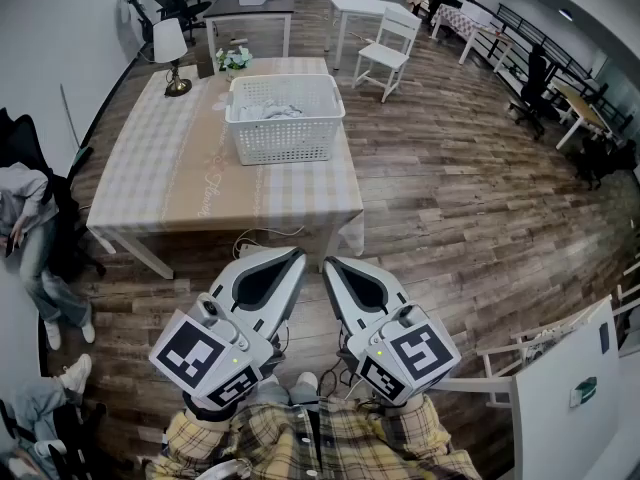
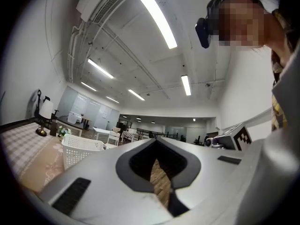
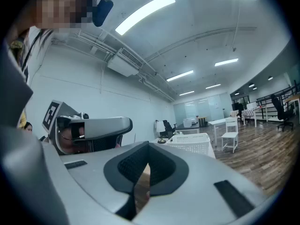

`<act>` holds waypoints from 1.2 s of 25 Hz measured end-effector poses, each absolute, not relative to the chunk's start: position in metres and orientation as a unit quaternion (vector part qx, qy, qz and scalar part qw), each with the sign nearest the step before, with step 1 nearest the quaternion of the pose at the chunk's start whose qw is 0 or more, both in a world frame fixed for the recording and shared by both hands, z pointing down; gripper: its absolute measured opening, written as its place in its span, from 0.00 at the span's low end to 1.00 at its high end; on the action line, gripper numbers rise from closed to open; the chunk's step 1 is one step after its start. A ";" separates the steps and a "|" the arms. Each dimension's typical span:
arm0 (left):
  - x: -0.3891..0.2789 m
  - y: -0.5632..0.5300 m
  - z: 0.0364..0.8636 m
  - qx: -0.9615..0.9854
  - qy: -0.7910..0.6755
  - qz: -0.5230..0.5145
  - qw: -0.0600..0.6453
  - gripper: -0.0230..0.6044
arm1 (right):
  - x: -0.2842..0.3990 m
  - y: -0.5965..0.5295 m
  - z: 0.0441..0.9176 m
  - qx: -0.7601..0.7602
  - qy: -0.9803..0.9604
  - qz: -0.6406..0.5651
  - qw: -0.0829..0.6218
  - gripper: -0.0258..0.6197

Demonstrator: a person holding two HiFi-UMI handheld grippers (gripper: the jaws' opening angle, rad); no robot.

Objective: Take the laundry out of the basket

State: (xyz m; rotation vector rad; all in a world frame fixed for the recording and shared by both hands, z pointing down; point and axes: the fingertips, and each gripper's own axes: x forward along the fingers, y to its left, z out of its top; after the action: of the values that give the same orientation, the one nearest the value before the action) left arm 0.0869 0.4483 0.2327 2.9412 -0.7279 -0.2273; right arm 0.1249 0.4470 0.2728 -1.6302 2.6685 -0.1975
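My feed shows an office: wood-plank floor [image 1: 470, 218], desk [image 1: 160, 168] under checked cloth, table lamp [image 1: 171, 53], white chair [image 1: 388, 53], strip lights [image 2: 158, 18] overhead.

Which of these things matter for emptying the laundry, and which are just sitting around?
For the job: white basket, laundry inside it, left claw, right claw, both shut and empty.
Just lying about: table lamp, flowers, white chair.

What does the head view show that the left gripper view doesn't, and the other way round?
Only the head view: white laundry lying inside the basket, and a seated person at the left edge. Only the left gripper view: ceiling lights and an air conditioner. Both: the basket, the checked table, the lamp, and the left gripper and right gripper, tongs shut.
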 end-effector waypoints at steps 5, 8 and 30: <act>0.082 0.447 0.229 0.965 -0.246 -0.078 0.049 0.06 | 0.123 0.448 0.269 -0.521 0.851 -0.061 0.008 0.05; 0.083 0.449 0.227 0.964 -0.250 -0.081 0.044 0.06 | 0.127 0.452 0.269 -0.521 0.851 -0.058 0.009 0.05; 0.084 0.412 0.238 0.957 -0.274 -0.081 0.038 0.06 | 0.133 0.417 0.285 -0.506 0.860 -0.067 0.006 0.05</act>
State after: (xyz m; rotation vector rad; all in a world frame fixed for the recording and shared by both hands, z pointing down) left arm 0.0840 0.4120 0.2383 2.9373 -0.8421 -0.2489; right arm 0.1331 0.4171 0.2845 -1.5851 2.6914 -0.2100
